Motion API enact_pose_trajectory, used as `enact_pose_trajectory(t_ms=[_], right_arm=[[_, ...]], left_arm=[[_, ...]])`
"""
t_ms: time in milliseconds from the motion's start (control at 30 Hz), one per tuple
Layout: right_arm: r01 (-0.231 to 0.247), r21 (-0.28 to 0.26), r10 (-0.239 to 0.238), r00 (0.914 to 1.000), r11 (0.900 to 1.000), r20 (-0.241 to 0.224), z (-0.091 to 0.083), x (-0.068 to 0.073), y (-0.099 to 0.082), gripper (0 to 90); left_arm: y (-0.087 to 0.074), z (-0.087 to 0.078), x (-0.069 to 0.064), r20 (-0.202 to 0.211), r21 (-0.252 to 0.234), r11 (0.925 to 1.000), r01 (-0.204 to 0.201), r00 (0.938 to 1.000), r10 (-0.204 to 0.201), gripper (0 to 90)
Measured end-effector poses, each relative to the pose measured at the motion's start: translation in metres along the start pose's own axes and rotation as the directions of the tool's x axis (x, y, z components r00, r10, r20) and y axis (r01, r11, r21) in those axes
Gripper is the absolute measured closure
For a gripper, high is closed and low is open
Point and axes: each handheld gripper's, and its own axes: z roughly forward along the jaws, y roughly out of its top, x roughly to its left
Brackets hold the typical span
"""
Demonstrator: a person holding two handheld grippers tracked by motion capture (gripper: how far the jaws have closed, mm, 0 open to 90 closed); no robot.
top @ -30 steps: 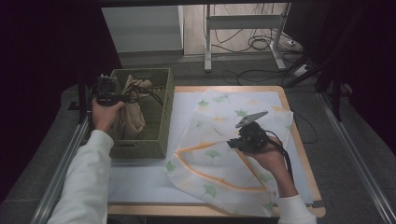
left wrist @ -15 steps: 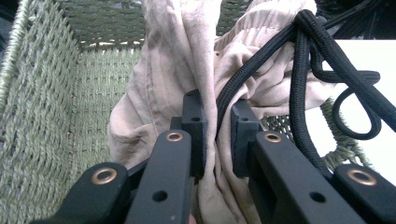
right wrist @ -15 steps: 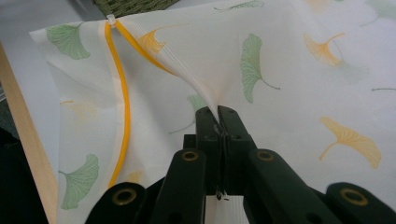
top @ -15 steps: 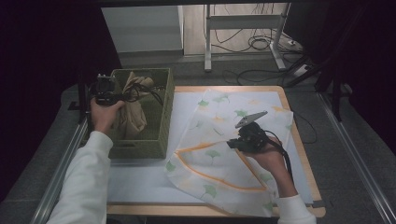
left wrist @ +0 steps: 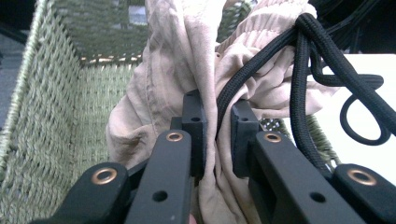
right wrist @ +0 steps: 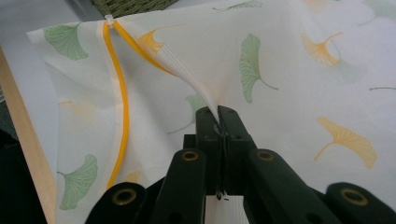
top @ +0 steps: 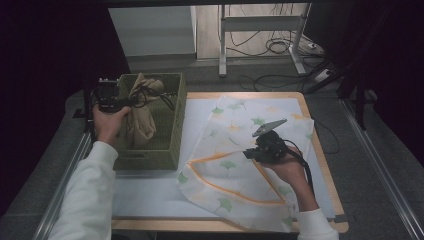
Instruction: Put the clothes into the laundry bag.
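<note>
table [top: 150,195] unchanged; beige garment [top: 140,117] lifted higher (left hand-held gripper [top: 116,102]).

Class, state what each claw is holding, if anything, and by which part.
The left claw grips the beige garment by a bunched fold, above the basket. The right claw pinches a raised fold of the leaf-print bag.

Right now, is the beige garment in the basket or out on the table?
In. The beige garment hangs bunched inside the green woven basket, its top above the rim, pinched by the left gripper.
</note>
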Motion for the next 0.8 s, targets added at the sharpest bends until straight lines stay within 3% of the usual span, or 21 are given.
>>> enact_pose_trajectory(t_ms=[400, 633, 800], right_arm=[[-0.004, 0.000, 0.004, 1.0000, 1.0000, 0.001, 0.000, 0.000, 0.000, 87.4], [-0.003, 0.003, 0.003, 1.0000, 1.0000, 0.001, -0.001, 0.000, 0.000, 87.4], [0.001, 0.003, -0.001, 1.0000, 1.0000, 0.001, 0.000, 0.000, 0.000, 87.4]], left_arm=[[0.006, -0.018, -0.013, 0.053, -0.069, 0.9976, -0.009, 0.9985, 0.013, 81.1], [0.008, -0.032, -0.023, 0.104, -0.110, 0.9938, -0.019, 0.9941, 0.031, 81.1], [0.007, -0.038, -0.027, 0.115, -0.121, 0.9923, -0.026, 0.9926, 0.040, 81.1]])
